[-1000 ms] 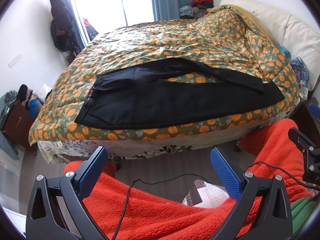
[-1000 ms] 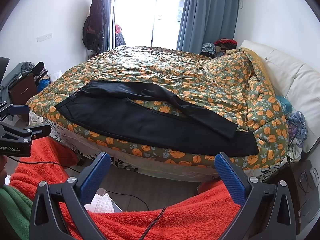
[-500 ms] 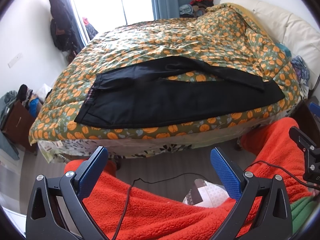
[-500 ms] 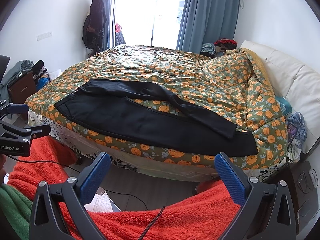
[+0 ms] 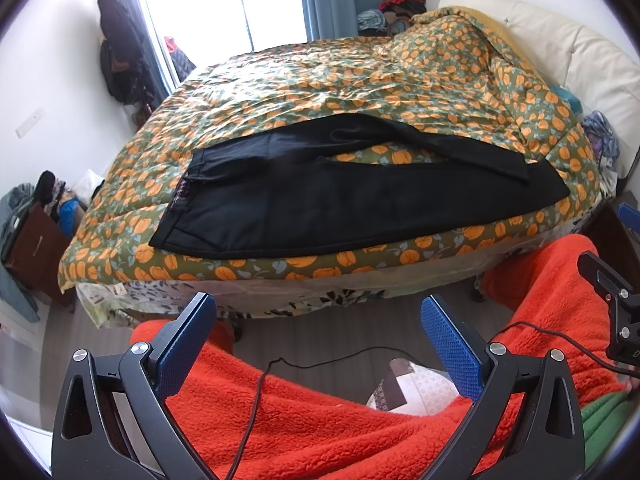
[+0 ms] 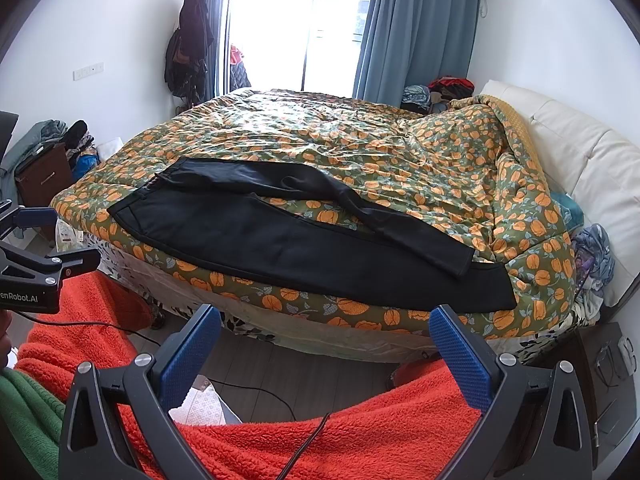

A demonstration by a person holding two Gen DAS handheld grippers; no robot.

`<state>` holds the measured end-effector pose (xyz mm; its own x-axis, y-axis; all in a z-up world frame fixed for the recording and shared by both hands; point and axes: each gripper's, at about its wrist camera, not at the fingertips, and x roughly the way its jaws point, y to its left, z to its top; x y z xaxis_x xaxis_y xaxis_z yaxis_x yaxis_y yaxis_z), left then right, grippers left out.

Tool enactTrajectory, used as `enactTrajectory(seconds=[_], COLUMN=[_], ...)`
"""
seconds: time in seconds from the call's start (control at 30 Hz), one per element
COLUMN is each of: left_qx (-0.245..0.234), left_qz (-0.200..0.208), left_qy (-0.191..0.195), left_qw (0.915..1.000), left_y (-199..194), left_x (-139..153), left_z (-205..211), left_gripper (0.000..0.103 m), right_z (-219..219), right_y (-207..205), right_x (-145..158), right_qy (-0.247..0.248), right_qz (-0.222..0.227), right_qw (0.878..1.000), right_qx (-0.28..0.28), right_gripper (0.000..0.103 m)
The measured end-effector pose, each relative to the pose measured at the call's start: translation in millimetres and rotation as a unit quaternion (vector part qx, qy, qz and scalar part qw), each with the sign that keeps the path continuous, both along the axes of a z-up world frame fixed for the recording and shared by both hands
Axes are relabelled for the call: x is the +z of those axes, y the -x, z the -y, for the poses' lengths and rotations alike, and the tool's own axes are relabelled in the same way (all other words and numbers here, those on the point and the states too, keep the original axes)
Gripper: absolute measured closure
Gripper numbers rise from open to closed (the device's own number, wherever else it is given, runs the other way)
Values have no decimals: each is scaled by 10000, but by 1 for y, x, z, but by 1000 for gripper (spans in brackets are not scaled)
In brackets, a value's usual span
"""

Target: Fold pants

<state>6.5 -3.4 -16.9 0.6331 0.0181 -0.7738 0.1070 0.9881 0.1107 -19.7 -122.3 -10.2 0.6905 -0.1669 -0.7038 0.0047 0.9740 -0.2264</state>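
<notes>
Black pants [image 5: 352,200] [image 6: 304,236] lie spread flat along the near edge of a bed, waistband to the left, leg cuffs to the right. The far leg crosses over the near one toward the cuffs. My left gripper [image 5: 318,320] hangs open, short of the bed edge, with nothing between its blue pads. Likewise my right gripper [image 6: 326,334] is open and holds nothing, below the bed's edge. Each gripper shows at the side of the other's view: the right gripper [image 5: 616,300], the left gripper [image 6: 36,264].
An orange-patterned quilt [image 6: 360,144] covers the bed, bunched up near the white headboard [image 6: 580,160]. Red fleece-clad legs [image 5: 320,420] and a black cable [image 5: 256,392] fill the foreground. A brown nightstand [image 6: 44,176] with clothes stands left; a dark cabinet [image 6: 608,360] is at the right.
Both views have shifted slightly; the bed and pants sit a little closer and lower in the frames. The pants have not moved and both grippers stay open.
</notes>
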Motion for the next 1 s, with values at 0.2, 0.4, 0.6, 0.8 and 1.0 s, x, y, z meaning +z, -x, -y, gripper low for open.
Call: enactTrajectory(seconds=[0.2,0.4,0.6,0.8,1.0], left_qx=[7,8,5,3,3], left_qz=[-1,-2,-14,-13,-21], left_qy=[1,1,0,-3,-1], left_qw=[10000,10000,10000,10000,10000], left_y=[0,0,0,0,0], left_x=[0,0,0,-1,-1], left_z=[1,1,1,0,0], left_gripper=[1,1,1,1,1], right_z=[0,0,0,0,0], right_y=[0,0,0,0,0], right_x=[0,0,0,-1,-1], right_qy=[0,3,4,5,5], right_qz=[2,4,3,4,11], right_qw=[10000,10000,10000,10000,10000], right_qx=[1,3,1,4,-2], right_gripper=[0,0,0,0,0])
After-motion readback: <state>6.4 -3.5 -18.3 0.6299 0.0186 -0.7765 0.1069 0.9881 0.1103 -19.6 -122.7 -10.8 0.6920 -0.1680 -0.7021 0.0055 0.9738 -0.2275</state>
